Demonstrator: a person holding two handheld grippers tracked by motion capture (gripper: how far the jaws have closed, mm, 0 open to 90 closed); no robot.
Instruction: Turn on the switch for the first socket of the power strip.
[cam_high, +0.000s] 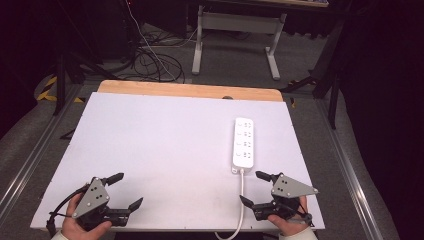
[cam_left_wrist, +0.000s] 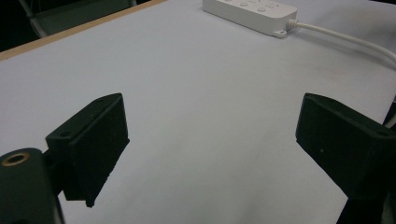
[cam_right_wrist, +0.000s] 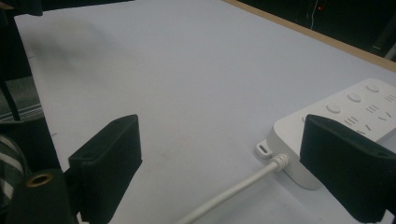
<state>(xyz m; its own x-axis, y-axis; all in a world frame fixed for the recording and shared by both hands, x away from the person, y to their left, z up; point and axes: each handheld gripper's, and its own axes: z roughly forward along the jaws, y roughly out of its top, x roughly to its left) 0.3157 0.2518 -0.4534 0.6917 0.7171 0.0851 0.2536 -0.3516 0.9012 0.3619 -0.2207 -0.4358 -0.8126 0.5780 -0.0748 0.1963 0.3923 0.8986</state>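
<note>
Strip (cam_high: 244, 142) of smooth white plastic, long and flat with rounded corners, lies on the right half of the table (cam_high: 165, 150), which has a matt white top and a wooden far edge; its round white cable (cam_high: 242, 200) runs to the near edge, between the grippers; right gripper (cam_high: 252, 189), black, stands just beside the near end of the strip, jaws apart and empty; left gripper (cam_high: 126, 190) is well apart at the near left corner, jaws also apart; nothing lies between them.
</note>
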